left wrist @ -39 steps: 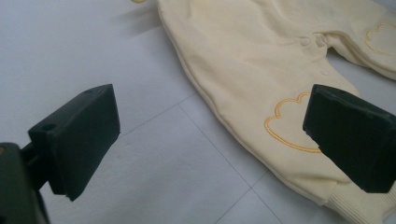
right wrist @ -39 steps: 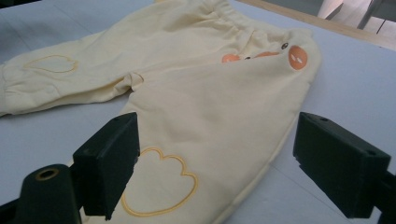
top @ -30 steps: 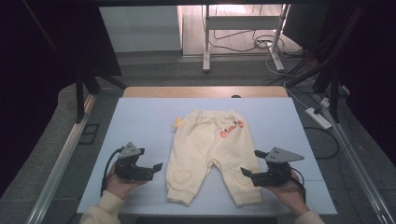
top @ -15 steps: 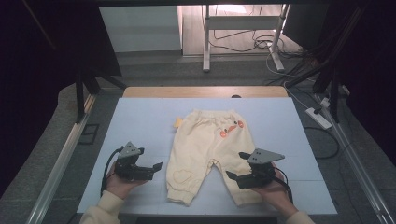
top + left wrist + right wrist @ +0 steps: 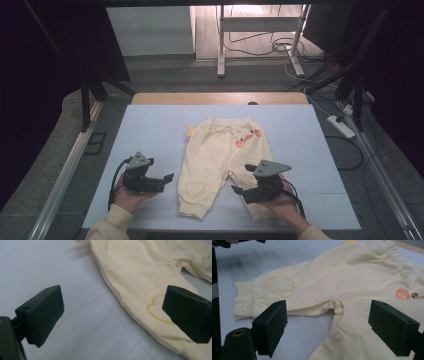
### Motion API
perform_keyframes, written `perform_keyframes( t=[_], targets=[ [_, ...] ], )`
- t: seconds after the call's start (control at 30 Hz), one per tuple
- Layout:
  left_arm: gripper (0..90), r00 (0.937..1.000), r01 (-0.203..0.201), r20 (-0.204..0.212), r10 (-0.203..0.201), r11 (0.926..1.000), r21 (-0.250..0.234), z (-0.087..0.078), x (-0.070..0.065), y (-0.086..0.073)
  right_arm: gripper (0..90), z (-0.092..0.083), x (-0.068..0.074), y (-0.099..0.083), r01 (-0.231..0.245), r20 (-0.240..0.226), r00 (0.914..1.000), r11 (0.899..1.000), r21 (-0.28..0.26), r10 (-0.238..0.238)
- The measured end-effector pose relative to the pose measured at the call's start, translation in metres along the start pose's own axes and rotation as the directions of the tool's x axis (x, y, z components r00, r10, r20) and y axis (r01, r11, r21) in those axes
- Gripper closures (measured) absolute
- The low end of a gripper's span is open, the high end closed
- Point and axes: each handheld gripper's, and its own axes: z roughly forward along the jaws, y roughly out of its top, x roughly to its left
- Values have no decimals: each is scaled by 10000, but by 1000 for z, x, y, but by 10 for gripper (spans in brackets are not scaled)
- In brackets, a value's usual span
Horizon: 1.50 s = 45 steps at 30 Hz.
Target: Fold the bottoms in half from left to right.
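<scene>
The baby trousers [image 5: 223, 162] are lying flat on the light blue table mat [image 5: 150, 130], waistband toward the far edge, both legs pointing toward the person. The left gripper [image 5: 167, 178] is resting on the mat just beside the trousers' left leg, jaws standing wide apart and gripping nothing. In the left gripper view, that leg's outlined heart patch [image 5: 160, 312] is lying near the right jaw. The right gripper [image 5: 242, 180] is hovering over the trousers' right leg, jaws spread wide and empty. In the right gripper view, the trousers' crotch seam [image 5: 335, 307] is sitting between the two jaws.
</scene>
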Motion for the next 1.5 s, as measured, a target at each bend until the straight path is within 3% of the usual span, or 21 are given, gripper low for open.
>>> perform_keyframes(
  t=[0.47,0.63,0.97,1.1,1.33,1.5],
  targets=[
    [44,10000,-20,-29,20,10000,4,1,1,0,186,19,17,12,256,-583,9979,9994,-226,-269],
    [44,10000,-20,-41,20,10000,-22,1,2,1,185,26,21,17,-101,-1081,9941,9996,-263,72],
    [45,10000,-31,-65,30,9999,-106,0,3,2,185,44,35,24,228,-1413,9897,9997,-76,-237],
    [48,9999,-83,-89,82,9999,-97,0,3,2,186,50,39,26,54,-1676,9858,10000,-19,-57],
    [49,9999,-77,-114,76,9999,-104,0,3,3,186,62,50,30,424,-1882,9814,9990,135,-391],
    [49,9999,-76,-130,75,9999,-76,1,3,3,195,76,64,34,785,-2290,9709,9965,302,-695]
  ],
)
